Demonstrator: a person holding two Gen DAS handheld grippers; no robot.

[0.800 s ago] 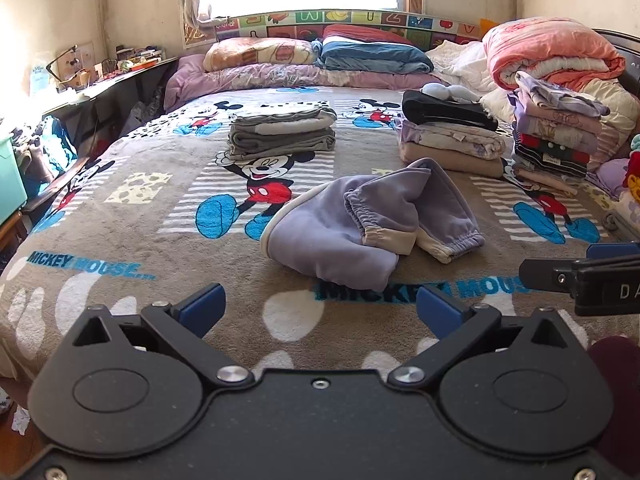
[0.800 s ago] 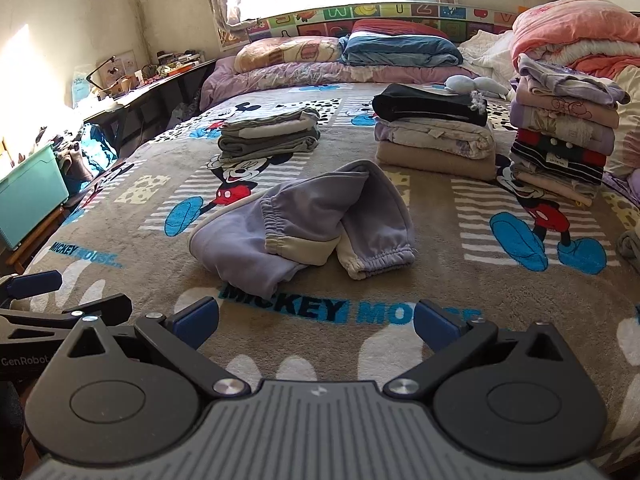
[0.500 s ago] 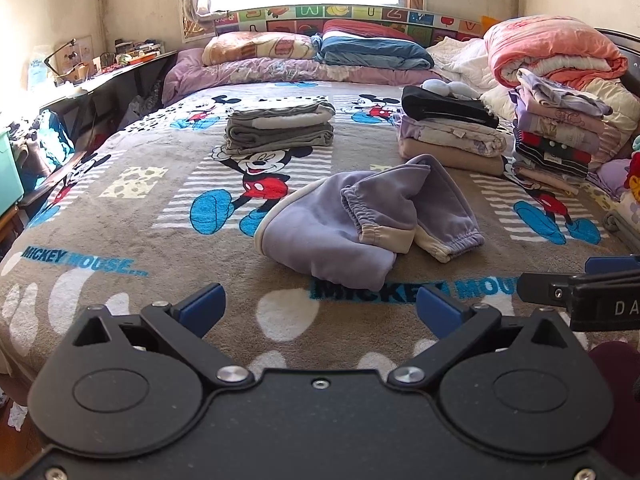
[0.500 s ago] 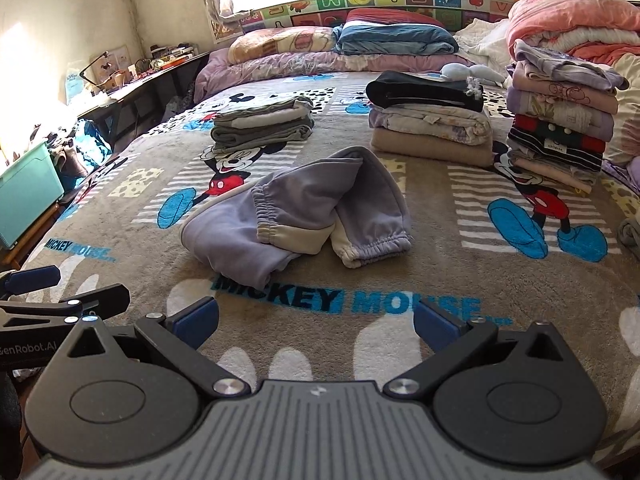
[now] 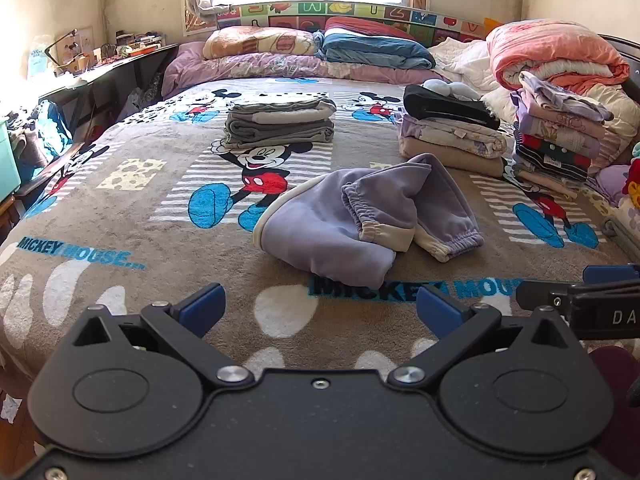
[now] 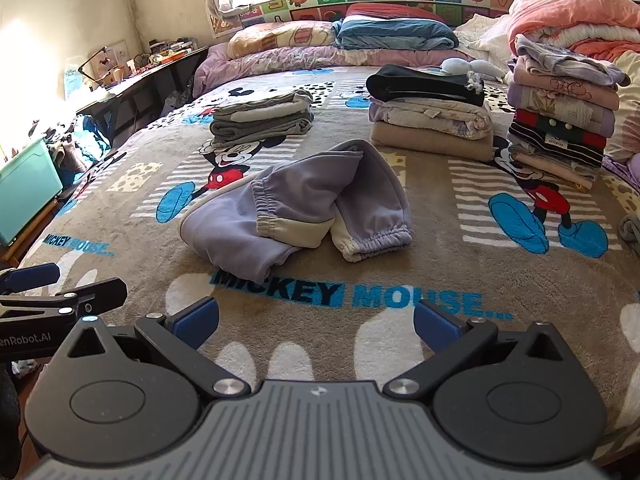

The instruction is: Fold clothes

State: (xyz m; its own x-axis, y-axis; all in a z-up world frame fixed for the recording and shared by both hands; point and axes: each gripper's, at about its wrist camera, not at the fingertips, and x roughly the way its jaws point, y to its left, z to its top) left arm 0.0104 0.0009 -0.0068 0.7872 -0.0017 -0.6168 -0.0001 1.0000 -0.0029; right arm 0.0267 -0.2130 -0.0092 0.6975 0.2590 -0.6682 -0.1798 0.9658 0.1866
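Observation:
A pair of lavender sweatpants (image 5: pixel 360 220) (image 6: pixel 304 204) with cream cuffs lies loosely bunched in the middle of the Mickey Mouse blanket (image 5: pixel 132 208) (image 6: pixel 460 248). My left gripper (image 5: pixel 320 310) hovers open over the bed's near edge, short of the pants, nothing between its blue pads. My right gripper (image 6: pixel 316 322) is also open and empty, just before the "MICKEY MOUSE" lettering. Each gripper shows at the edge of the other's view: the right one (image 5: pixel 580 296) and the left one (image 6: pixel 52 292).
A folded grey stack (image 5: pixel 280 122) (image 6: pixel 262 118) sits beyond the pants. To the right lie a beige, floral and black stack (image 5: pixel 450 132) (image 6: pixel 432 116) and a taller stack (image 5: pixel 560 136) (image 6: pixel 560 116). Pillows and quilts (image 5: pixel 316 46) line the headboard. A dark desk (image 5: pixel 100 76) and a teal box (image 6: pixel 26 188) stand left.
Both grippers have moved slightly forward toward the sweatpants, which look a little nearer. The jaws stay open and the clothes have not moved.

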